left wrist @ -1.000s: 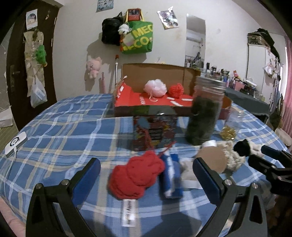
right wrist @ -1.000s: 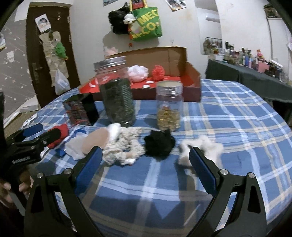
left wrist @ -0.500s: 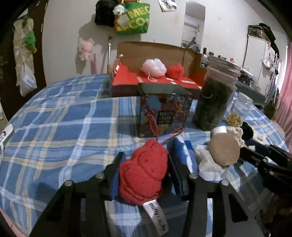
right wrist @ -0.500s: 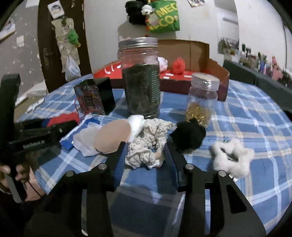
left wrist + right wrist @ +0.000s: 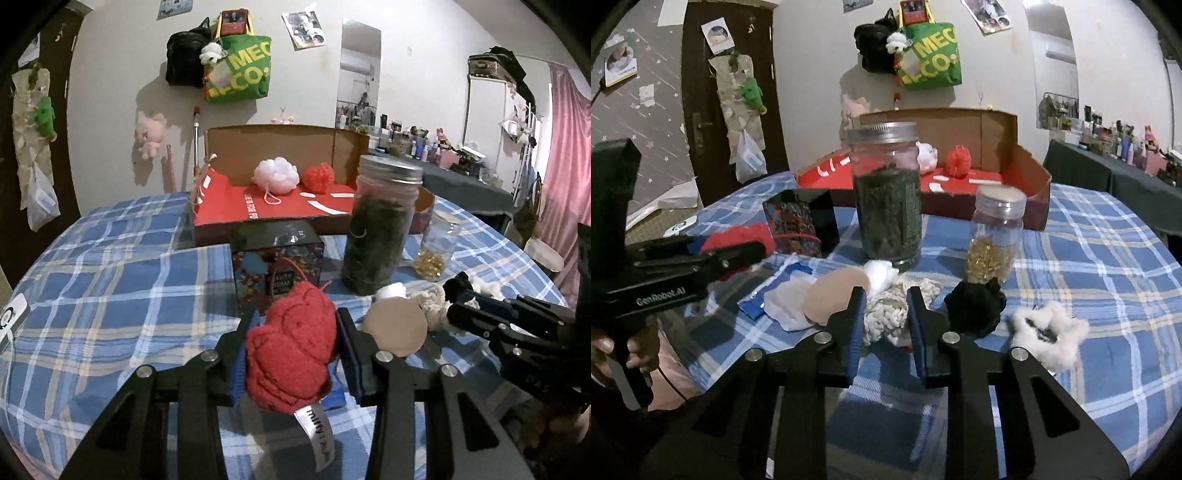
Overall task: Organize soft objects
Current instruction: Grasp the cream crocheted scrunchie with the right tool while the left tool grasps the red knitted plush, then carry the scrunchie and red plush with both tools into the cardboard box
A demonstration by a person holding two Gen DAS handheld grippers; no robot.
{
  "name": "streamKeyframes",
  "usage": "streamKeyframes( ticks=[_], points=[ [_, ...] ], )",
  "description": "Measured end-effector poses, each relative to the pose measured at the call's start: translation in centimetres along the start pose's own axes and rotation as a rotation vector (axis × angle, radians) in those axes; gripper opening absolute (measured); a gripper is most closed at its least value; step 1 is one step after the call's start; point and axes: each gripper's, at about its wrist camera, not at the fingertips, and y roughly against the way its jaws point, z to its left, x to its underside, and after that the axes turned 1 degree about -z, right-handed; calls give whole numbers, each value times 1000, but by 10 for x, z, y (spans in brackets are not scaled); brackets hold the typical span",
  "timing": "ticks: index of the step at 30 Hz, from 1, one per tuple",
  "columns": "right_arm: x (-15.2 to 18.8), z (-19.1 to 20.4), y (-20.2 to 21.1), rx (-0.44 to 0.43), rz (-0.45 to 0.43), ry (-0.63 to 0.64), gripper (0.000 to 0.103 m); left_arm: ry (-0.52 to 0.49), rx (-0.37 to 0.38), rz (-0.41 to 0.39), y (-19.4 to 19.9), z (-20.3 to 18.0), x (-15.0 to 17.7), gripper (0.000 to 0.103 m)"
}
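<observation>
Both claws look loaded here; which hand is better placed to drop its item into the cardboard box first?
Probably left. The left claw, closed on the red knit piece, faces the cardboard box past only a low dark carton. The right claw, gripping the cream scrunchie, has the tall jar directly ahead.

A blue plaid cloth (image 5: 110,288) with white and tan lines covers the table. The knitted ball (image 5: 291,354) is bright red with a white tag. The scrunchies are cream (image 5: 886,314), black (image 5: 975,306) and fluffy white (image 5: 1049,332). The round puff (image 5: 834,295) is beige. The cardboard box (image 5: 277,147) is brown outside and red inside, holding a pale pink pouf (image 5: 277,175) and a red pouf (image 5: 318,177). The small box (image 5: 277,266) is black with a multicoloured print. The tall jar (image 5: 886,192) holds dark green, the small jar (image 5: 995,236) gold. The hanging bag (image 5: 240,70) is green with yellow letters
</observation>
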Motion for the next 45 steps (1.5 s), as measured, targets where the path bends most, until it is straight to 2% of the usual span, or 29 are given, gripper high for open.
streamKeyframes(
  ticks=[9,21,36,45],
  points=[
    [-10,1,15,5,-52,21,21,8,19,-11,5,-2,-8,44],
    [-13,-12,25,29,-61,6,21,12,12,3,3,0,-7,44],
    [-28,-65,40,95,-83,-71,21,100,-73,66,-1,59,-8,44],
    [-37,-100,22,108,-35,-119,21,108,-75,114,-22,83,-19,44]
  ],
)
